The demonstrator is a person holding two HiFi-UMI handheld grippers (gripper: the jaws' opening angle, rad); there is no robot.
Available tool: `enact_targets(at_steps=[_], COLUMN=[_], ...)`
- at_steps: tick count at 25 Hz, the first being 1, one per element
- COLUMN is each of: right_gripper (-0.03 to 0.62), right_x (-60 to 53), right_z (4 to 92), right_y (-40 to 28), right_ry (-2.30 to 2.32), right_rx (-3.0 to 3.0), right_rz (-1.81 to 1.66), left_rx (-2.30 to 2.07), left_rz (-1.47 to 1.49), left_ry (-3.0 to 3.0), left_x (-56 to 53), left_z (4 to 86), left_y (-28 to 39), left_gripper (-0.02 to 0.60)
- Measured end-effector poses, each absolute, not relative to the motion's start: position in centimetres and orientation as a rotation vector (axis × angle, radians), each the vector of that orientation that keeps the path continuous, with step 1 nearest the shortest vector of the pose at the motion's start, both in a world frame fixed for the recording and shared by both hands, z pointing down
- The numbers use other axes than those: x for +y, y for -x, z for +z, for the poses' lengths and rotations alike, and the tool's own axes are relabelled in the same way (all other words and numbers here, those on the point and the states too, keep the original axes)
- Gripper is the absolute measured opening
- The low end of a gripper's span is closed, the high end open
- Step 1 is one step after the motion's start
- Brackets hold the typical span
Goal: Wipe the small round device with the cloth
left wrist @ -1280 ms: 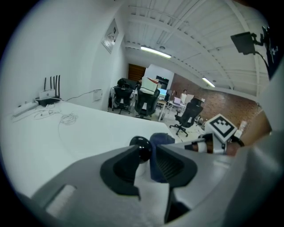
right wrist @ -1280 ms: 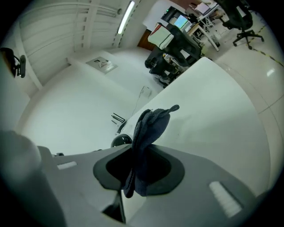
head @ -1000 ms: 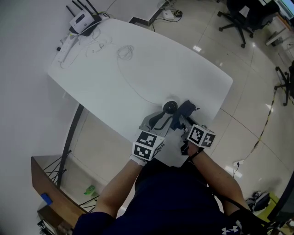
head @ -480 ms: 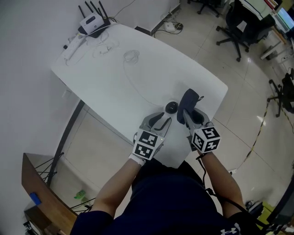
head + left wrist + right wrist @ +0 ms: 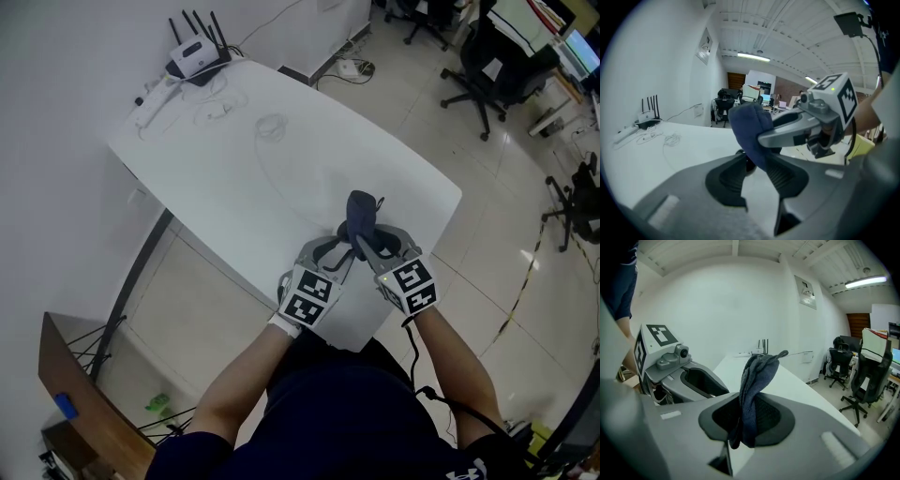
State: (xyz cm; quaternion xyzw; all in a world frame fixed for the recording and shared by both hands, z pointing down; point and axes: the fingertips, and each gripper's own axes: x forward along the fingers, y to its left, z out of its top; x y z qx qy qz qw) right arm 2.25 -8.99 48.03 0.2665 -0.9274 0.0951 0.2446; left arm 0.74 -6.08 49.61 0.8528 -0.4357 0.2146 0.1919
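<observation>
- Your left tool (image 5: 757, 171) is gripping the small round device (image 5: 746, 162) at its jaw tips, by the near edge of the white table (image 5: 281, 178).
- Your right tool (image 5: 749, 413) is clamping the dark blue cloth (image 5: 757, 376), which is sticking up from its jaws.
- The cloth is reaching down between the left tool's jaws, hiding most of the device.

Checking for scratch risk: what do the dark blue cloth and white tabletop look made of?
Dark blue cloth: soft knit or microfibre fabric, matt; it folds limply and shows a fine texture. White tabletop: smooth, hard, probably laminate; faint sheen, no grain.
</observation>
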Motion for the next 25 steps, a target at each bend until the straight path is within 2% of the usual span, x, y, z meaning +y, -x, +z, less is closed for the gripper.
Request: enact_targets(at_steps=[13, 21, 25], right_gripper=[0.08, 0.078, 0.078], right_x=[-13.7, -15.1, -14.3], right_z=[50.6, 56.8, 60.4], right_y=[-3.5, -4.7, -4.9], right_ry=[-0.743, -0.637, -0.588], right_rx=[-2.505, -2.411, -2.333], right_rz=[0.391, 0.806, 0.814], left_rx=[-1.179, -1.169, -1.171], left_rz=[0.612, 0.598, 0.593], left_ry=[-2.385, -2.35, -2.344], left_x=[-8.0, -8.4, -8.3], left_z=[50.9, 51.9, 52.0], left_y=[-1.3, -1.2, -1.1], left_gripper=[0.127, 0.127, 0.127])
